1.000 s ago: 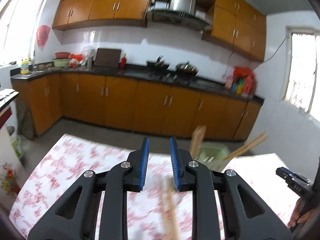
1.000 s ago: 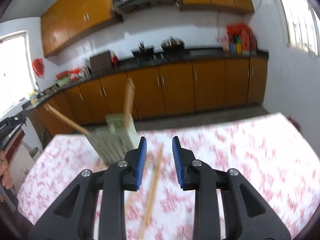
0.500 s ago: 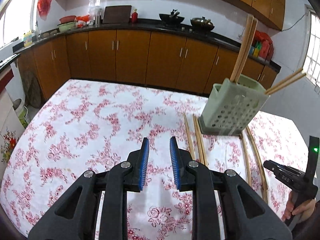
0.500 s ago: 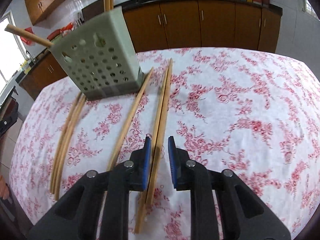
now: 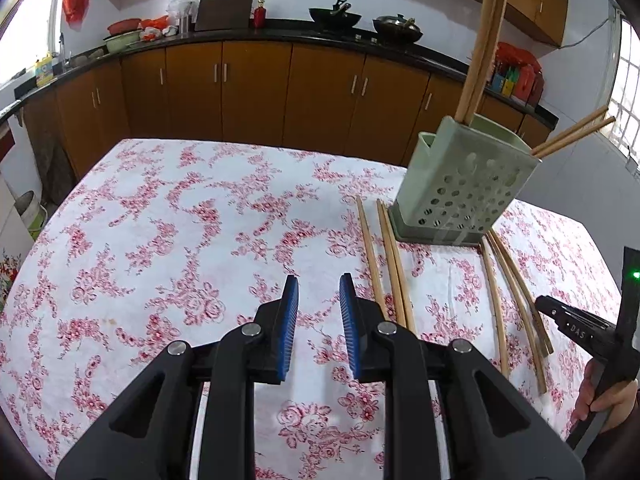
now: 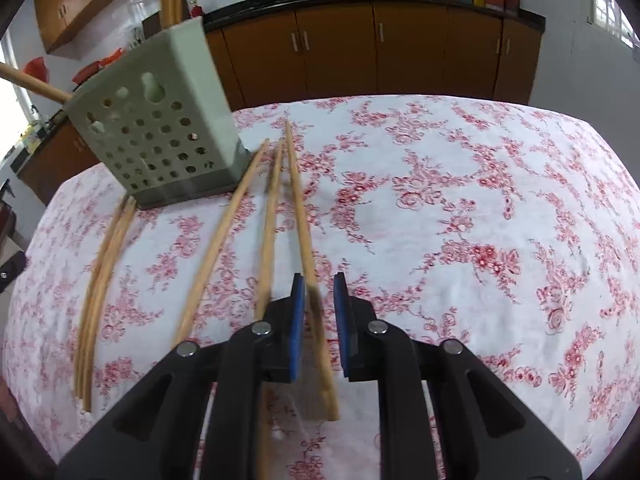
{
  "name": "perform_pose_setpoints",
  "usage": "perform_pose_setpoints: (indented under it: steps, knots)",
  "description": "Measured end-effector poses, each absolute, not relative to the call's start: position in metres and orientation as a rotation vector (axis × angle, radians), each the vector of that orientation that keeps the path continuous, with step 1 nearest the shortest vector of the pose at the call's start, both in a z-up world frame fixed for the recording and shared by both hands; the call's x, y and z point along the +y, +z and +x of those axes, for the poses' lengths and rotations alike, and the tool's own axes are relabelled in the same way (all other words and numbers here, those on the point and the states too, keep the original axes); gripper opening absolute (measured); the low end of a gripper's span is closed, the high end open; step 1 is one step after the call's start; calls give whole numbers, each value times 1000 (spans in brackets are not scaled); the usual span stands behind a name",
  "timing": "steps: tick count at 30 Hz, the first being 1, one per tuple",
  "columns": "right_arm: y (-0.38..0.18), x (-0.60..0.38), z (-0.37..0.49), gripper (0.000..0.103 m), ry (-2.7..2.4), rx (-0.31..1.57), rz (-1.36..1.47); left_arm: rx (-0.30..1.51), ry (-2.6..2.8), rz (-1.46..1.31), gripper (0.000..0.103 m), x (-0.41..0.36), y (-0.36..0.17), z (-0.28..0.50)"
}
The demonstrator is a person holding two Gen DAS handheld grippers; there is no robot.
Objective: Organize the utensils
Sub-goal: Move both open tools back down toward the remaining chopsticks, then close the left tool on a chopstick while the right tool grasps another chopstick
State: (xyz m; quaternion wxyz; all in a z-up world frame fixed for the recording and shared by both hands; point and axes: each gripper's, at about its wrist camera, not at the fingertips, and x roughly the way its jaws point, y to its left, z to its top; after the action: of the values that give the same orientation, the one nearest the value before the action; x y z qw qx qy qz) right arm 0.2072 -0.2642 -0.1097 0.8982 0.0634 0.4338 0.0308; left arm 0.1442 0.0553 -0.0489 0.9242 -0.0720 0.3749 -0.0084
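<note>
A green perforated utensil holder (image 5: 460, 184) (image 6: 160, 136) stands on the floral tablecloth with several chopsticks upright in it. More wooden chopsticks lie flat on both sides of it (image 5: 390, 264) (image 5: 516, 300). My right gripper (image 6: 319, 304) is low over the table, open, with one chopstick (image 6: 298, 208) lying between its fingers; a second chopstick (image 6: 268, 236) runs just left of the left finger. My left gripper (image 5: 319, 308) is open and empty above bare cloth, left of the chopsticks. The right gripper also shows in the left wrist view (image 5: 576, 328).
The table (image 5: 160, 240) with its red-flowered cloth drops off at the far edge toward brown kitchen cabinets (image 5: 248, 92). A dark counter (image 5: 280, 34) holds woks and bottles. A bundle of chopsticks (image 6: 100, 276) lies at the left in the right wrist view.
Both grippers came down toward the table from a raised, blurred view. The right gripper has shifted right, so a single chopstick now lies between its fingers.
</note>
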Motion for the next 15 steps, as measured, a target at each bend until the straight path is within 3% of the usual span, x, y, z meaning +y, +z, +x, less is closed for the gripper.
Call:
perform_pose_setpoints:
  steps: [5,7,15]
  knots:
    - [-116,-261,213,16,62,917,111,793,-59,-154,22,48,-56,144]
    - [-117,-262,213,9,51,913,97,802,-83,-159,22,45,-60,145]
    - [-117,-313,205,8,-111,893,225,857,-166,-153,22,26,-76,148]
